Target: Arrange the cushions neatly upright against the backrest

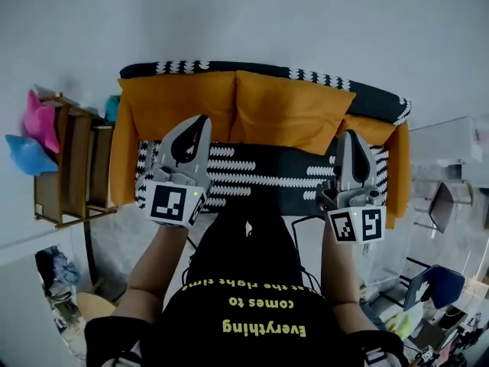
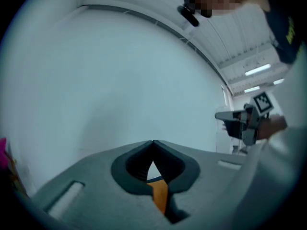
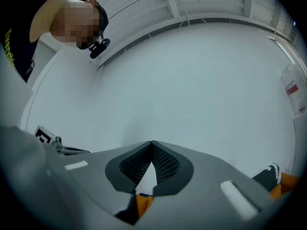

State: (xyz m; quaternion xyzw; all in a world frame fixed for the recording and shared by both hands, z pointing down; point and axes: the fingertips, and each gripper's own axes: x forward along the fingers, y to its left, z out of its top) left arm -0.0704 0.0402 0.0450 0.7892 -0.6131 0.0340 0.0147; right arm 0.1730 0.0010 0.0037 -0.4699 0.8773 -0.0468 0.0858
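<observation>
Two orange cushions, a left one [image 1: 179, 102] and a right one [image 1: 290, 112], stand upright side by side against the backrest of a black-and-white patterned sofa [image 1: 252, 170]. My left gripper [image 1: 202, 119] is held up in front of the left cushion, jaws shut with nothing between them. My right gripper [image 1: 350, 134] is raised over the sofa's right end, also shut and empty. In the left gripper view the closed fingertips [image 2: 153, 142] point at the white wall, with a strip of orange cushion [image 2: 159, 194] below. The right gripper view shows its closed tips [image 3: 152, 143] the same way.
Orange side cushions line the sofa's left arm [image 1: 122, 155] and right arm [image 1: 397, 178]. A wooden side table [image 1: 72, 167] stands to the left with a pink pillow [image 1: 38, 121] and a blue pillow [image 1: 27, 155]. Chairs [image 1: 435, 285] and clutter sit at the right.
</observation>
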